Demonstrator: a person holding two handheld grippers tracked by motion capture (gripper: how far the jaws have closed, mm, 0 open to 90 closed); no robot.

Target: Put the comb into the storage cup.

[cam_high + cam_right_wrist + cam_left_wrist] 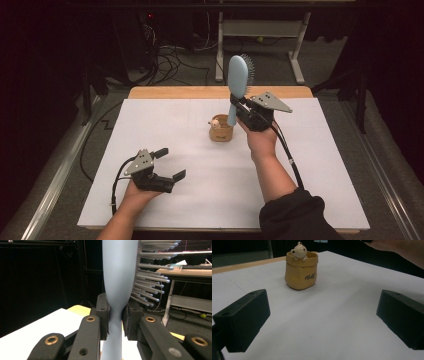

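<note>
A light blue hairbrush [238,80] stands nearly upright above the table, bristles toward the right, with my right gripper [241,107] shut on its neck. In the right gripper view both pads pinch the hairbrush [117,277] just below the head, and the bristles stick out to the right. The handle end hangs just over a small tan sack-shaped holder [220,129] with a little bear figure on its rim. My left gripper [169,163] rests low at the front left, open and with nothing between its fingers. In its own view the holder [301,270] stands ahead on the white sheet.
A white sheet [170,125] covers the wooden table [200,92]. Behind the table lie floor cables [170,60] and the legs of a white desk [260,30]. A forearm [402,250] crosses the top right of the left gripper view.
</note>
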